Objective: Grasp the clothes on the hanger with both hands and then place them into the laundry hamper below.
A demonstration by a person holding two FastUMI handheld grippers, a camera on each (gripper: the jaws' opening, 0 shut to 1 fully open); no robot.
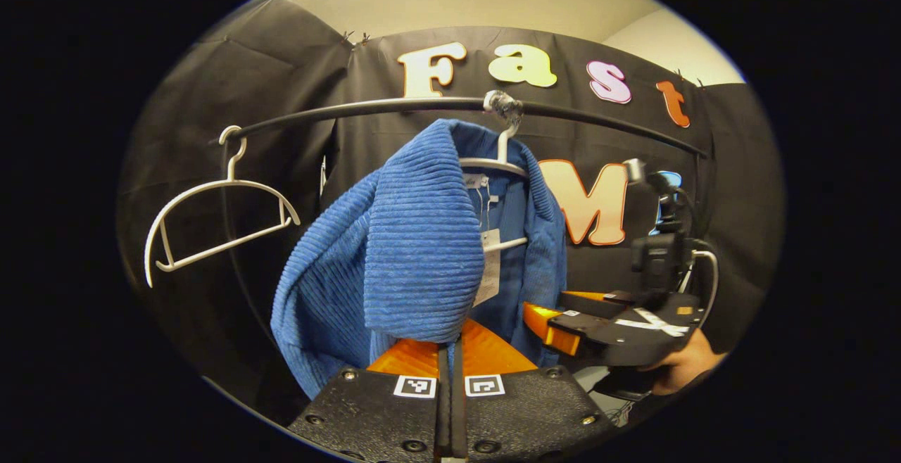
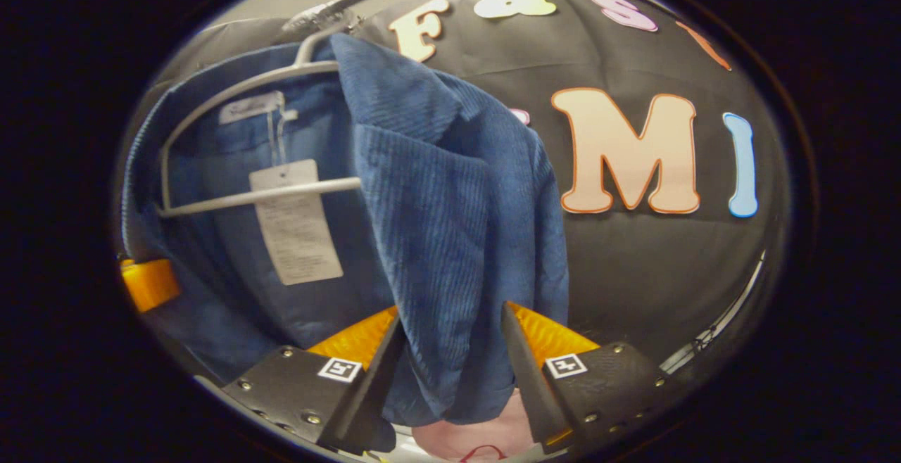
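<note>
Your left gripper (image 1: 450,350) is clamped on the blue ribbed knit garment (image 1: 415,252), which hangs on the white wire hanger (image 2: 246,195). Your right gripper (image 2: 450,350) straddles the fabric, jaws apart. Remaining: close right, lift off, lower into hamper.

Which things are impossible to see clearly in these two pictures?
- Left gripper fingertips: left gripper view, hidden under the blue garment.
- Paper tag text: right gripper view, too small.
- Pink thing: right gripper view, cut off by the edge, so what it is stays unclear.
</note>
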